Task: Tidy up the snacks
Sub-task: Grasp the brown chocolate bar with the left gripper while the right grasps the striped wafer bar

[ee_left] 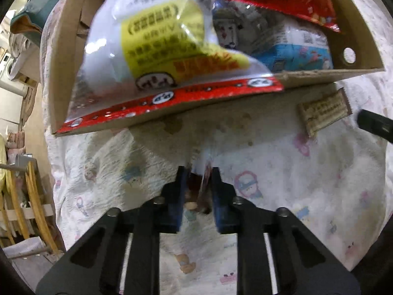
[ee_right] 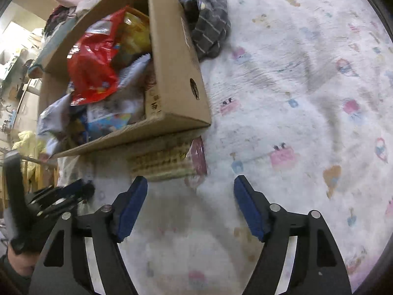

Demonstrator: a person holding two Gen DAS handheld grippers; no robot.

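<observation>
- Sheet (ee_right: pixel 294 78): crinkled white cotton with a cartoon print, covering the whole work surface. Wide bare stretch to the right of the box in the right wrist view.
- Box (ee_right: pixel 176 68): plain brown corrugated cardboard, open top, round hole in one side wall. Sits on the sheet, packed with snack packs.
- Clear bag (ee_left: pixel 157 49): glossy film, yellow label, red bottom strip. Its lower edge hangs over the box's near rim.
- Red bag (ee_right: pixel 91 73): shiny crinkled foil, lying on top of the pile in the box.
- Grey cloth (ee_right: pixel 208 29): striped, bunched up against the far side of the box.
- Wafer pack (ee_right: pixel 167 162): flat clear rectangle showing a tan grid, dark red end. On the sheet, touching the box's near wall, just ahead of the right gripper (ee_right: pixel 190 182).
- Right gripper: jaws spread wide, blue pads bare, nothing between them.
- Left gripper (ee_left: pixel 197 172): clenched on a thin wrapper (ee_left: pixel 205 174), edge-on between the blue pads. Blurred, can't tell what kind. Just above the sheet, short of the box.
</observation>
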